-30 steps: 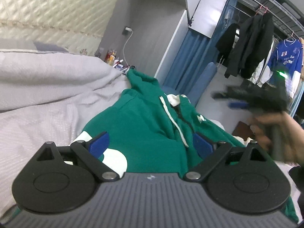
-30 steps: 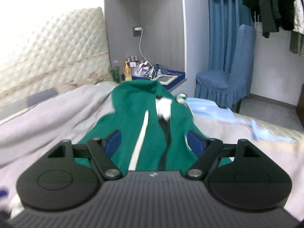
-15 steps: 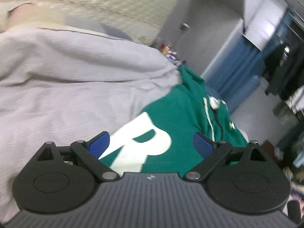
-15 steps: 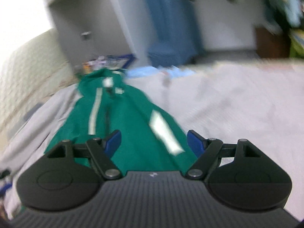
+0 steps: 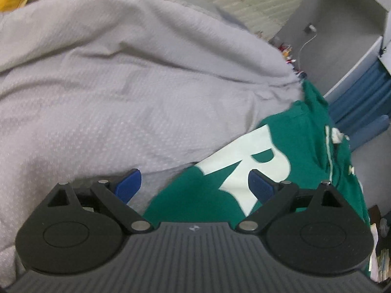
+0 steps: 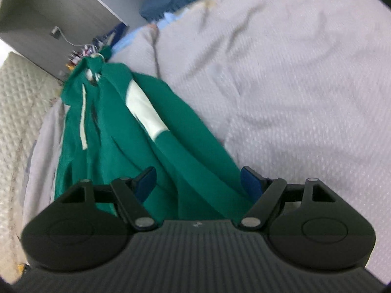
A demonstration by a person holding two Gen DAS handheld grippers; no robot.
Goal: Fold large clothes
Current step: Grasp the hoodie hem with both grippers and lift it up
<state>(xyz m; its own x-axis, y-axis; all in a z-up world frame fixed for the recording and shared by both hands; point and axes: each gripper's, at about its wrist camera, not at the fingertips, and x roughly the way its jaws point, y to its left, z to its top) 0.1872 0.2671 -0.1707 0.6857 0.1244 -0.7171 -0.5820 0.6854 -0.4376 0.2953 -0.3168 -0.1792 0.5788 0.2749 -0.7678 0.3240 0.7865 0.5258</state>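
While both claws point down at the bed, neither holds anything: the left claw (image 5: 194,185) stands wide over the hoodie's (image 5: 300,146) near edge, and the right claw (image 6: 198,183) is closing, its jaws apart, with green cloth between them but not yet pinched. Beyond them, the hoodie lies lengthwise on the grey bedspread (image 5: 122,92), bunched into long ridges, a drawstring (image 6: 83,119) trailing near the hood. By my reading, folding has barely begun: spreading, sleeves and body folds all remain.

Grey bedspread (image 5: 122,92), quilted headboard (image 6: 22,97), blue curtain (image 5: 361,97)
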